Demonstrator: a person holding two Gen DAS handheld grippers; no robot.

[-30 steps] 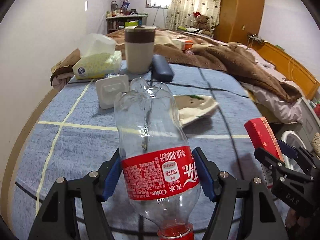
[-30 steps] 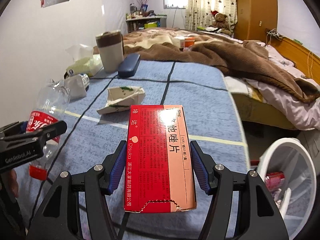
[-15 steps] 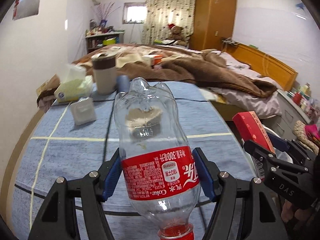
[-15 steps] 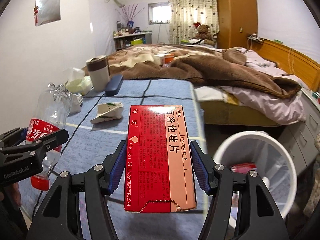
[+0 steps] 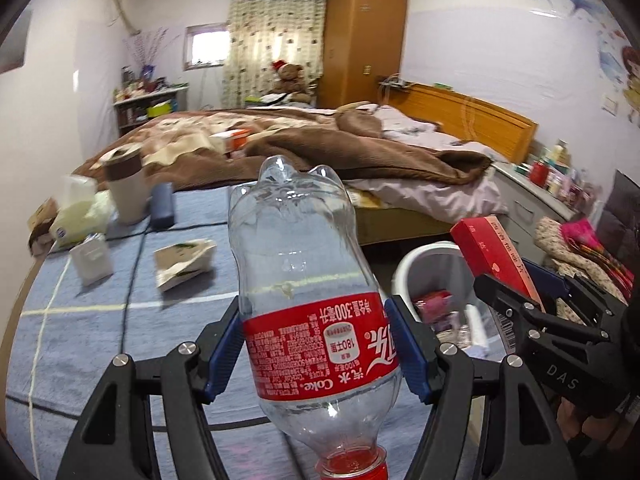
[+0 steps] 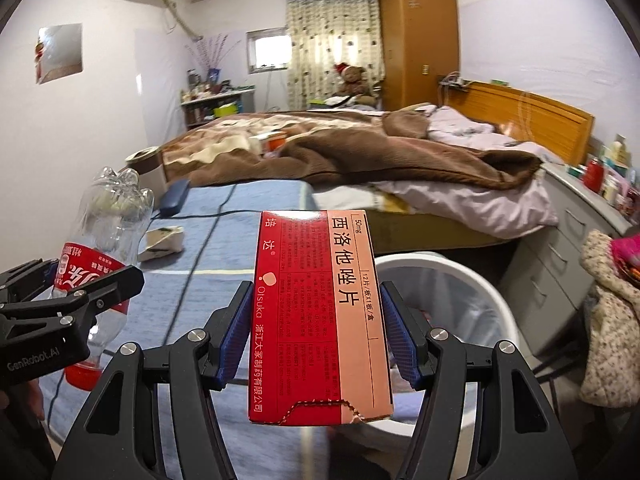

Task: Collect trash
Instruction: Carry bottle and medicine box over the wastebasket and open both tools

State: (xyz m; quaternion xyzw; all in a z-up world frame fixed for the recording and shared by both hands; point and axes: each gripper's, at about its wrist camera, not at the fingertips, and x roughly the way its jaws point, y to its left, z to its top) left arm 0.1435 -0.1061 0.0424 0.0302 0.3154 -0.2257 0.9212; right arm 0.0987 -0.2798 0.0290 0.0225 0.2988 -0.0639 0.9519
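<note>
My left gripper (image 5: pixel 316 354) is shut on an empty clear Coke bottle (image 5: pixel 304 280) with a red label, held cap toward the camera, above the blue table's right part. The bottle also shows in the right wrist view (image 6: pixel 100 256). My right gripper (image 6: pixel 316 340) is shut on a red medicine box (image 6: pixel 320 316), held over the near rim of a white trash bin (image 6: pixel 472 280). In the left wrist view the box (image 5: pixel 492 256) is right of the bin (image 5: pixel 416 264), which holds some wrappers. A crumpled paper wrapper (image 5: pixel 182 262) lies on the table.
On the blue tablecloth (image 5: pixel 80 320) stand a brown-lidded cup (image 5: pixel 126 190), a dark glasses case (image 5: pixel 162 210), a tissue pack (image 5: pixel 76 216) and a white packet (image 5: pixel 92 260). A bed (image 5: pixel 320 148) is behind. Grey drawers (image 6: pixel 572 248) and clothes (image 6: pixel 608 320) are at the right.
Both grippers have swung right and lifted away from the table with their loads. The white bin has come into view below and ahead of them.
</note>
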